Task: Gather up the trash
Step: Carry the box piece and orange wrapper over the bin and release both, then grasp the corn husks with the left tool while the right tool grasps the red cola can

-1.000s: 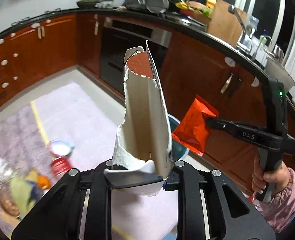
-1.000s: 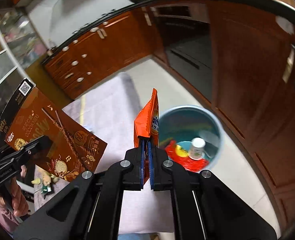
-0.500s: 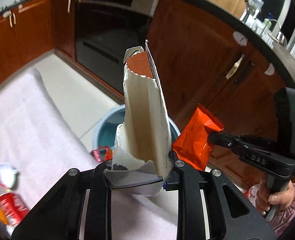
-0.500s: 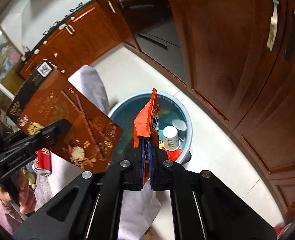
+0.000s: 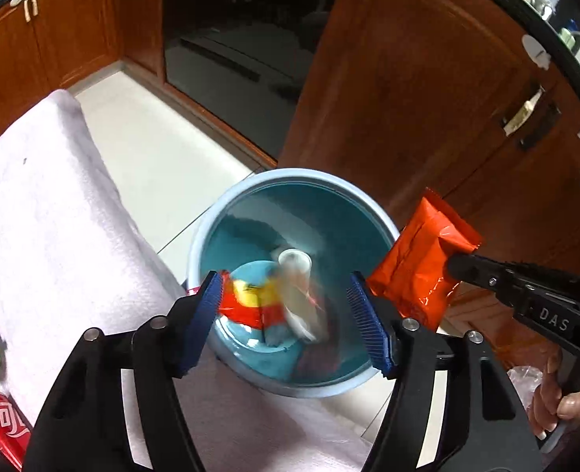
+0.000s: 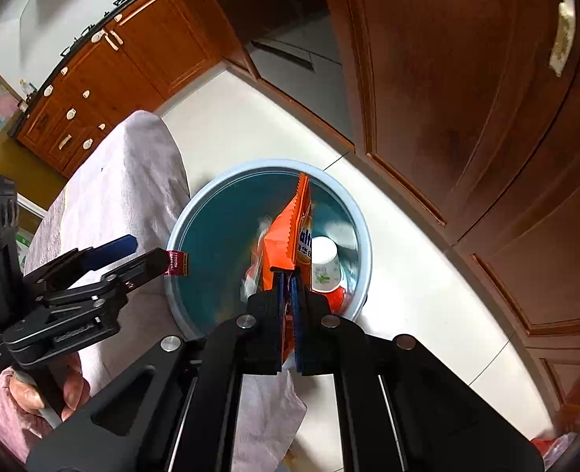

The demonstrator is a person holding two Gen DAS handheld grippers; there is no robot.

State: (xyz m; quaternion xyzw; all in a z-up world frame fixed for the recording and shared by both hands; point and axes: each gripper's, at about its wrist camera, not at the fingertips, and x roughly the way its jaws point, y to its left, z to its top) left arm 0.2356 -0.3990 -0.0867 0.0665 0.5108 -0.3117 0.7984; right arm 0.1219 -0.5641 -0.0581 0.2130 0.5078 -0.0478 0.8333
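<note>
A light blue bin (image 5: 207, 236) stands on the floor by the cabinets; it also shows in the right wrist view (image 6: 362, 236). My left gripper (image 5: 286, 320) is open and empty right above it. A blurred cardboard box (image 5: 299, 306) is dropping into the bin among wrappers and a paper cup (image 6: 325, 265). My right gripper (image 6: 288, 295) is shut on an orange snack bag (image 6: 286, 236) and holds it over the bin; the bag also shows in the left wrist view (image 5: 423, 259).
A pale pink cloth (image 5: 54, 216) covers the surface left of the bin. A red can (image 5: 2, 428) lies on it at the lower left. Brown cabinet doors (image 5: 427, 98) and a dark oven front (image 5: 242, 39) stand close behind the bin.
My left gripper opened and let the cardboard box fall into the bin. Both grippers moved closer over the bin. The right one still holds the orange bag.
</note>
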